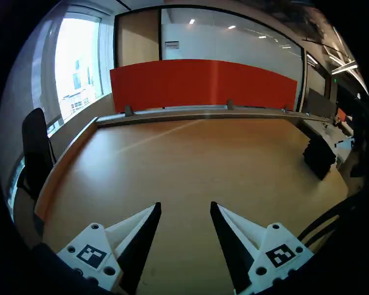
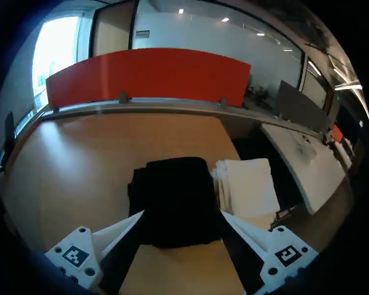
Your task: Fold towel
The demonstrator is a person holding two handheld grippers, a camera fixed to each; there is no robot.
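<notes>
In the right gripper view a stack of folded black towels (image 2: 177,199) lies on the wooden table (image 2: 76,162), and a stack of folded white towels (image 2: 248,187) sits beside it near the table's right edge. My right gripper (image 2: 182,219) is open, its fingers either side of the black stack's near end, not pressing on it. In the left gripper view my left gripper (image 1: 184,209) hangs open over the bare wooden table (image 1: 194,157) with nothing between its fingers. The black stack (image 1: 318,156) shows far off to the right there.
A red divider panel (image 1: 204,83) runs along the table's far edge. A black chair (image 1: 37,147) stands at the left beside a window. Another white desk (image 2: 307,167) lies to the right, beyond a gap.
</notes>
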